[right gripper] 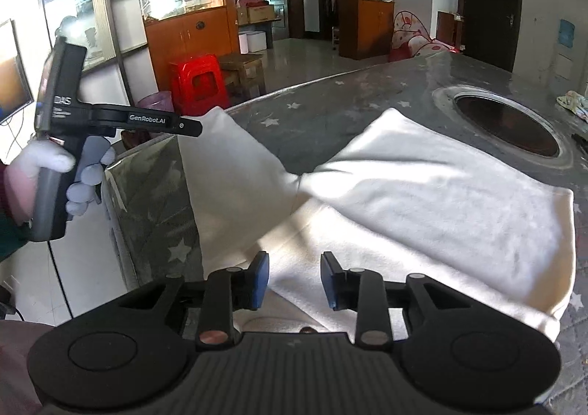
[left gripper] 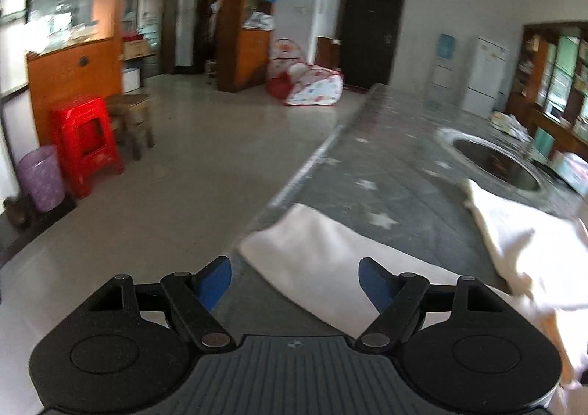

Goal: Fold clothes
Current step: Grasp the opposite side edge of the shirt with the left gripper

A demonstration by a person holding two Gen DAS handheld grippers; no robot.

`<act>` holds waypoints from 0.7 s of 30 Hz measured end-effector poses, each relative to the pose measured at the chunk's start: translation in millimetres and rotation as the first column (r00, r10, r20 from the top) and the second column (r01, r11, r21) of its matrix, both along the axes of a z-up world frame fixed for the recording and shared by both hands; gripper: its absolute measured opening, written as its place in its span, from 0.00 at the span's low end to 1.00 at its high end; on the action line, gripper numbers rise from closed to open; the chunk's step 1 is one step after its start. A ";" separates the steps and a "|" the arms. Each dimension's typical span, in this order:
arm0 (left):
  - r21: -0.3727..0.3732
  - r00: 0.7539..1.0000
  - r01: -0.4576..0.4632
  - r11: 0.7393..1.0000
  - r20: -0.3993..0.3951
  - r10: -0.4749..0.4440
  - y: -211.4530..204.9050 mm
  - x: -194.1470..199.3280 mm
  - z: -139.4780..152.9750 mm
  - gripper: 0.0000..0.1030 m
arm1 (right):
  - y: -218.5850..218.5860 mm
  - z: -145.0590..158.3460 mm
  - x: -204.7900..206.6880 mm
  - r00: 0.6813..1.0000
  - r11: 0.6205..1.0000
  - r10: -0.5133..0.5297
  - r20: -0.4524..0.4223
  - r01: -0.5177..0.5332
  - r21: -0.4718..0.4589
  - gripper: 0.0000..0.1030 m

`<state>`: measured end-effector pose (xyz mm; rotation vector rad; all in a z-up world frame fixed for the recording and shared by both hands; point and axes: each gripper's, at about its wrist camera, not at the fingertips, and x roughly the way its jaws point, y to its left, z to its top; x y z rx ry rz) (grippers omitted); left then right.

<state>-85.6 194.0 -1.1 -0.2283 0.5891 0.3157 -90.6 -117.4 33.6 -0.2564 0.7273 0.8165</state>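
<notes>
A white garment [right gripper: 422,201] lies on the grey, star-patterned counter [right gripper: 330,110], part folded: its upper layer runs from the middle of the right wrist view out toward 3 o'clock. One white section [right gripper: 228,172] drapes over the counter's near-left edge at about 9 o'clock.

The right claw [right gripper: 294,281] hovers just above the garment's near edge at 6 o'clock. Its blue pads [right gripper: 260,279] stand a narrow gap apart with nothing pinched between them.

The left claw [left gripper: 295,284] has its jaws wide apart and empty. It sits over the counter's edge, where the draped white section [left gripper: 316,260] lies just ahead between its pads. In the right wrist view this tool is at 9 o'clock, held by a white-gloved hand [right gripper: 79,172].

A round dark recess [right gripper: 507,121] sits in the counter at 2 o'clock, beyond the garment. A red stool [right gripper: 198,84] stands on the floor at 11 o'clock.
</notes>
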 end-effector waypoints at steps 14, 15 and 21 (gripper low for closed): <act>-0.060 0.997 -0.077 0.995 0.002 0.077 21.9 10.2 -7.1 0.11 | -19.6 10.8 -4.6 0.997 0.996 -0.070 0.011 0.070 0.048 0.33; -0.072 0.997 -0.071 0.995 0.007 0.072 22.1 9.4 -4.8 0.10 | -22.4 11.8 -4.9 0.997 0.995 -0.080 0.014 0.079 0.053 0.33; -0.115 0.991 0.090 0.989 0.106 -0.078 -5.6 5.5 29.4 0.06 | -51.8 19.5 -3.3 0.985 0.980 -0.174 0.022 0.171 0.100 0.33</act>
